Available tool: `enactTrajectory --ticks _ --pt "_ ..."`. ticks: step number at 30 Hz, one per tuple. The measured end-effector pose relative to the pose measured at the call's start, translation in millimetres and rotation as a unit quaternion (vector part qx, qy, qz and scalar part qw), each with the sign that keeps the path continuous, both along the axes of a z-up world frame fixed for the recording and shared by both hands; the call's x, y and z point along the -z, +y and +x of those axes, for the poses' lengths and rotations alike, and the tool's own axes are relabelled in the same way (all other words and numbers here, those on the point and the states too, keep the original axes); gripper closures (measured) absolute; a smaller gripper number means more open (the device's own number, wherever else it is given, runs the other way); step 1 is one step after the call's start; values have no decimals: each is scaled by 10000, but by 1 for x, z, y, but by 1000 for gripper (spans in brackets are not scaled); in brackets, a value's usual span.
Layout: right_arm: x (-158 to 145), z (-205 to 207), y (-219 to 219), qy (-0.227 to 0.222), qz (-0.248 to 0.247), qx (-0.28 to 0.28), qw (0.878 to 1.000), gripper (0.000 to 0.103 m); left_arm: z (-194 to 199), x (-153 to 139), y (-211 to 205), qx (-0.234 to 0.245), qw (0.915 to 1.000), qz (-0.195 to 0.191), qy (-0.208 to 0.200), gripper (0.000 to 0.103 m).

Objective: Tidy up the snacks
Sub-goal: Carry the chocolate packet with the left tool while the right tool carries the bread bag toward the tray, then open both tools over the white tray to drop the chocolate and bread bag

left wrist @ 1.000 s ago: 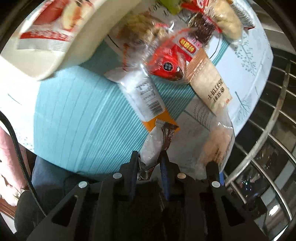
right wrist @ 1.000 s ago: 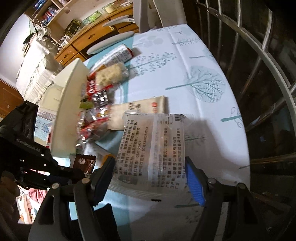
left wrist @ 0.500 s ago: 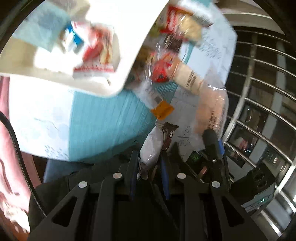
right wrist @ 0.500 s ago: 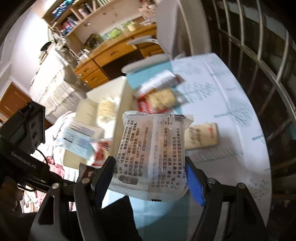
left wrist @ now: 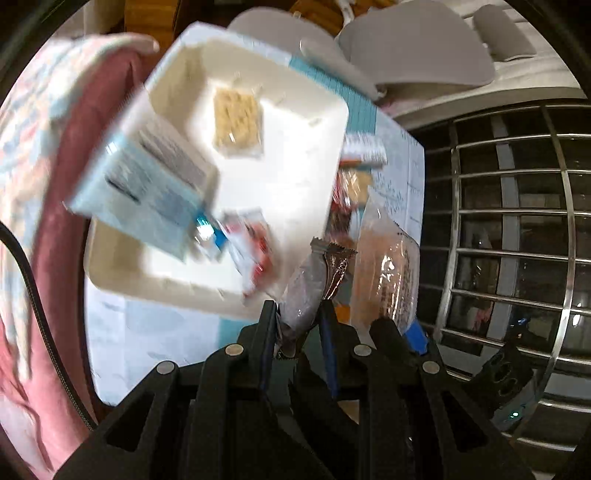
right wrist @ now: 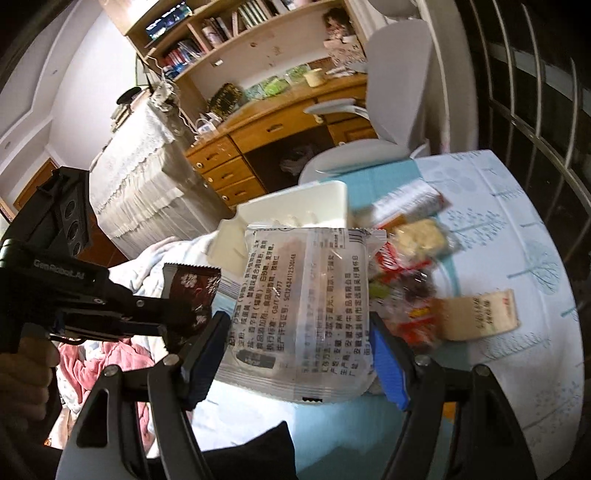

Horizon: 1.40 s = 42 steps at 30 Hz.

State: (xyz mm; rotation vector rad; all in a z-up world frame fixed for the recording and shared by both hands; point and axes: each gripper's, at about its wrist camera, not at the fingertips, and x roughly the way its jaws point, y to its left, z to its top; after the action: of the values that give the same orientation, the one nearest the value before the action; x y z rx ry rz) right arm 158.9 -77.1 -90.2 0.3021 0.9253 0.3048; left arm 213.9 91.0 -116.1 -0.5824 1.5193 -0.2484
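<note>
Bedroom-study bkgd: wooden desk (right wrist: 273, 136) w/ drawers, bookshelf (right wrist: 236, 26) above it, grey chair (right wrist: 399, 85), metal window bars (left wrist: 517, 229) on one side.

Right tool (right wrist: 295, 354) grips a big clear snack pack (right wrist: 303, 306) across its width, jaws spread wide and pressed on both side edges. Pack is flat, translucent white, back side to the cam: dense black printed text, dark label patch low down, crimped top edge, pale orange-ish contents showing through. It's held up in the air, ahead of the tool and over the near edge of the table (right wrist: 517, 229), which has a light cloth w/ tree print and a teal band.

Left tool (left wrist: 297, 321) is nearly closed, pinching a slim brown-and-silver wrapper (left wrist: 314, 284); dark brown end w/ white flower print and zigzag crimp sticks out past the tips. In the right cam that wrapper (right wrist: 192, 291) sits just left of the big pack, near it; touching or not, can't tell.

Ahead of the left tool: white bin (left wrist: 295, 155) on the table, blurred, w/ a cracker pack (left wrist: 238, 122), a pale blue box (left wrist: 147, 199) and a red-white pack (left wrist: 255, 247) inside.

Right of the bin: loose snack pile (right wrist: 410, 280) on the cloth, reds and clear wraps, plus a tan packet (right wrist: 480, 314) further out. Pink bedding (right wrist: 103, 358) to the left, below table level.
</note>
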Motion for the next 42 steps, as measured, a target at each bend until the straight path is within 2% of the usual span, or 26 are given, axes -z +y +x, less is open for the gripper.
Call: enactTrajectory --ticks 3,8,12,15,17,18,19,20,22,24,29,35,42 --pt "0 4 19 -122 29 -61 9999 29 7 0 16 71 9991 220 -349 82" --pt "4 8 46 -254 52 -91 9996 29 11 4 32 336 9922 680 -990 82" --pt "7 7 57 -299 46 101 9995 26 8 7 40 589 9867 832 -1270 80" --pt "10 6 59 -197 -4 223 9996 24 3 3 44 648 9840 864 -1414 73" --pt "10 3 58 -165 23 254 9995 24 -2 1 45 633 9833 838 -1484 63" --pt "10 1 57 -159 17 260 9995 24 -4 -1 47 632 9825 856 -1527 50" --pt "9 -1 56 -153 11 265 9995 24 -6 -3 48 615 9819 868 -1568 43" --pt "9 -4 55 -148 1 278 9995 23 -9 -5 50 590 9812 869 -1618 41" --pt "9 -10 50 -122 -15 341 9993 23 -13 -8 52 578 9804 869 -1674 33" --pt "11 -15 45 -63 -19 423 9991 23 -17 -10 51 582 9799 881 -1695 31" --pt "20 -33 25 114 -101 772 9969 23 -24 -9 41 757 9805 833 -1609 29" --pt "36 -59 1 314 -287 1222 9916 23 -30 -3 15 1208 9790 816 -1423 27" --pt "51 -77 -29 423 -741 1373 9868 23 -26 -3 -34 1770 9704 903 -1371 26"
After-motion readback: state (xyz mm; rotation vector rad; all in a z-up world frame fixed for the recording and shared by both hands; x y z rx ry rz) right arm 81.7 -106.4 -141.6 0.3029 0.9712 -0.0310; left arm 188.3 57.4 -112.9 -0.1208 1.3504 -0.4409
